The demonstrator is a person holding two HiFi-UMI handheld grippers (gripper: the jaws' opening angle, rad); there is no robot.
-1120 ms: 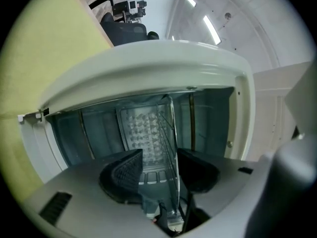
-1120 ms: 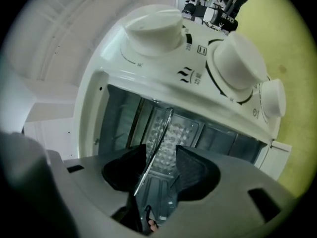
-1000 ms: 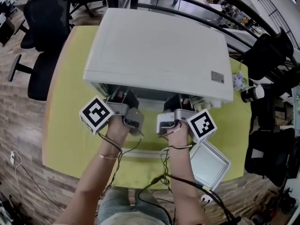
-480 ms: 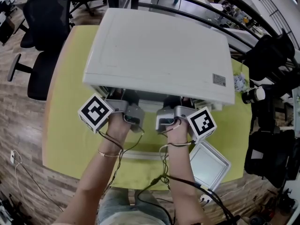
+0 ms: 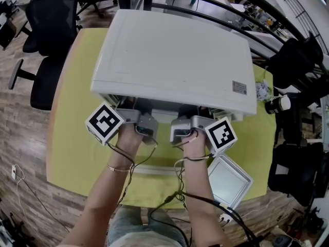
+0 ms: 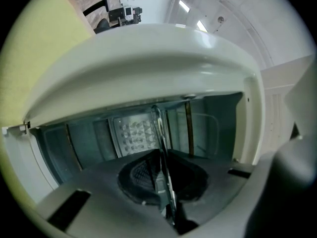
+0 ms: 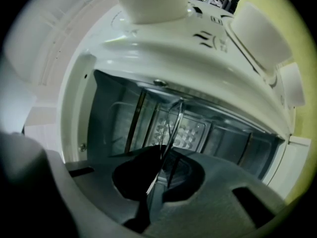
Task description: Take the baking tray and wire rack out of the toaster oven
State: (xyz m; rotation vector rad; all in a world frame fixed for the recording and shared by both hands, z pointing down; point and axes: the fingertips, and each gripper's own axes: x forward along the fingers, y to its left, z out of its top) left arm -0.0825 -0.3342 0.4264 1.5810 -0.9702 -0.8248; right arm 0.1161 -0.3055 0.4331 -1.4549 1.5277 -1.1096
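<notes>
A white toaster oven point(image 5: 175, 55) stands open on the yellow-green table point(image 5: 72, 138). Both grippers reach level into its mouth, and their tips are hidden under the oven's top edge in the head view. My left gripper point(image 5: 139, 118) point(image 6: 161, 167) is shut on the thin front wire of the wire rack point(image 6: 157, 128), seen edge-on. The right gripper point(image 5: 190, 121) point(image 7: 158, 170) is shut on the same wire rack point(image 7: 173, 120). A grey baking tray point(image 5: 229, 179) lies on the table at the front right, outside the oven.
The oven's folded-down door lies under my wrists, its pale handle point(image 5: 154, 170) near the table's front edge. Black office chairs point(image 5: 46, 14) stand on the left, dark bags point(image 5: 295, 55) on the right. Cables trail from both grippers toward the person.
Both grippers have slid slightly deeper under the oven's top edge, so less of their black jaws shows. The oven and the baking tray have not moved.
</notes>
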